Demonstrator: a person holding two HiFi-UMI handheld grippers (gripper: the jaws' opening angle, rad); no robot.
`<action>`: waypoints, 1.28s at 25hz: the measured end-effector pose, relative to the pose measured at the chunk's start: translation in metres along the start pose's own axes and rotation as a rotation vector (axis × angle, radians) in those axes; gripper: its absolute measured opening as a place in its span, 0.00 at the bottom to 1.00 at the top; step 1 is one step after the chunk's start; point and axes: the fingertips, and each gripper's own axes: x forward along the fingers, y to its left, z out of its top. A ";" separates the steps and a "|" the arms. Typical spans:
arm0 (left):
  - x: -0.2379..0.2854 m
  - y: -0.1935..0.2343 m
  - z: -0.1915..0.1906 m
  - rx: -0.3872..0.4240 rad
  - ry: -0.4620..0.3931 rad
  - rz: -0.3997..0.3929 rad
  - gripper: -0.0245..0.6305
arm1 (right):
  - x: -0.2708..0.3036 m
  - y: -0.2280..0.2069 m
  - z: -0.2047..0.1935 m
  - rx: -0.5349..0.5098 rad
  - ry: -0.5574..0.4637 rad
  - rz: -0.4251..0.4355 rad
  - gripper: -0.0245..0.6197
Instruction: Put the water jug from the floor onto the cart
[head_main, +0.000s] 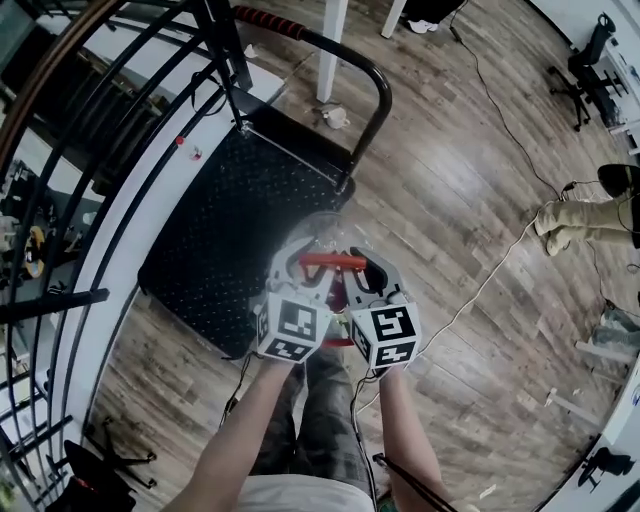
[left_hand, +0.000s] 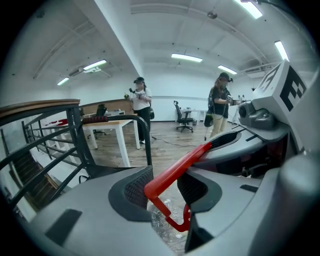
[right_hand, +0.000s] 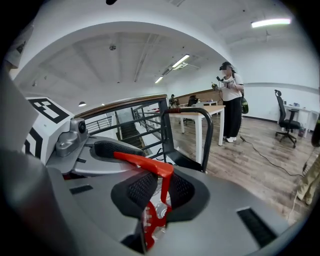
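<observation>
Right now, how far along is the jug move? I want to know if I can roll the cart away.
Done: the water jug is off the floor. In hand: the left gripper and right gripper both clamp its red handle, and it hangs by the near edge of the cart. Left: carry it over the black deck, set it down, release.

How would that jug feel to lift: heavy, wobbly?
Probably heavy: the left gripper and right gripper both grip its handle. The jug hangs below that handle, so it may swing. Its clear wall looks thin and crinkled, so it is likely somewhat soft.
</observation>
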 end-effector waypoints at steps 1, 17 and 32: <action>-0.001 0.007 -0.001 -0.008 0.000 0.013 0.28 | 0.006 0.004 0.003 -0.007 -0.002 0.015 0.13; 0.008 0.101 -0.022 -0.142 0.068 0.269 0.28 | 0.101 0.034 0.028 -0.115 0.064 0.300 0.13; 0.007 0.179 -0.054 -0.229 0.064 0.407 0.28 | 0.178 0.076 0.038 -0.205 0.093 0.445 0.13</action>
